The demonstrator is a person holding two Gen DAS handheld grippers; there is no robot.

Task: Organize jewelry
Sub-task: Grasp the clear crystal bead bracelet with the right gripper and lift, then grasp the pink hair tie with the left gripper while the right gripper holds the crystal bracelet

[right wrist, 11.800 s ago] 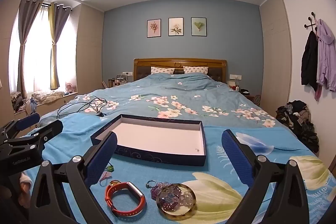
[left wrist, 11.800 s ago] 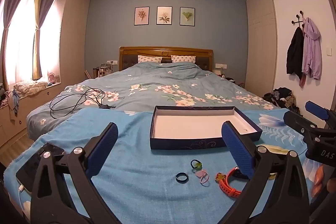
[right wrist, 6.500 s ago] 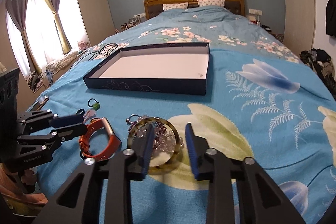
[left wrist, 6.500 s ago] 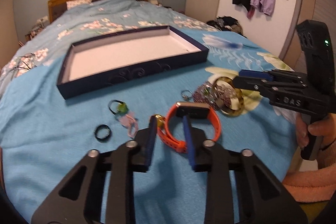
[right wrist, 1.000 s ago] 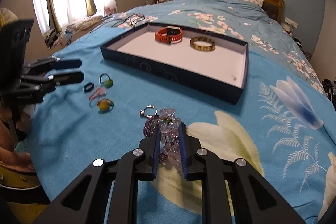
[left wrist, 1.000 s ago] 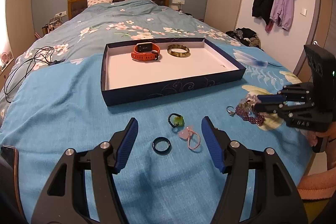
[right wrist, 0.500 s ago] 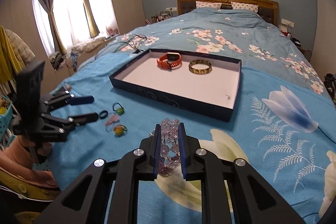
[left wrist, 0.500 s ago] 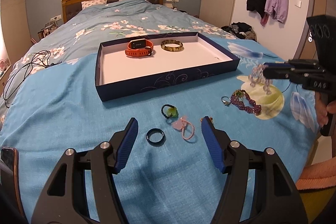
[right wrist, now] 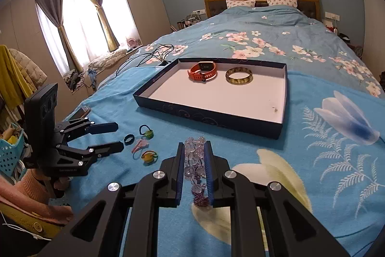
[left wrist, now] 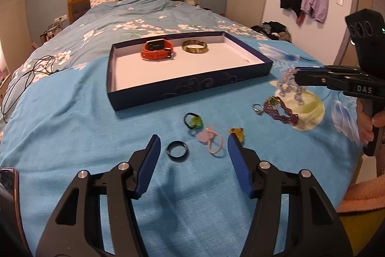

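Gripping a clear bead bracelet [right wrist: 195, 160], the right gripper [right wrist: 195, 148] pinches it between its pads, beads pale lilac, dangling above the bedspread [right wrist: 240, 148]. Ahead of it lies a dark blue tray [right wrist: 207, 116] with a white floor, holding an orange watch [right wrist: 203, 71] and a gold bangle [right wrist: 238, 78] side by side at the far end. Left gripper [left wrist: 192, 148] is open, jaws just narrowing slightly, empty; a black ring [left wrist: 177, 151] and pink hair tie [left wrist: 211, 140] lie between its fingers on the cloth. Only the left view shows the purple bead strand [left wrist: 280, 110] and a small silver ring [left wrist: 258, 108]; the right view shows curtains [right wrist: 60, 16].
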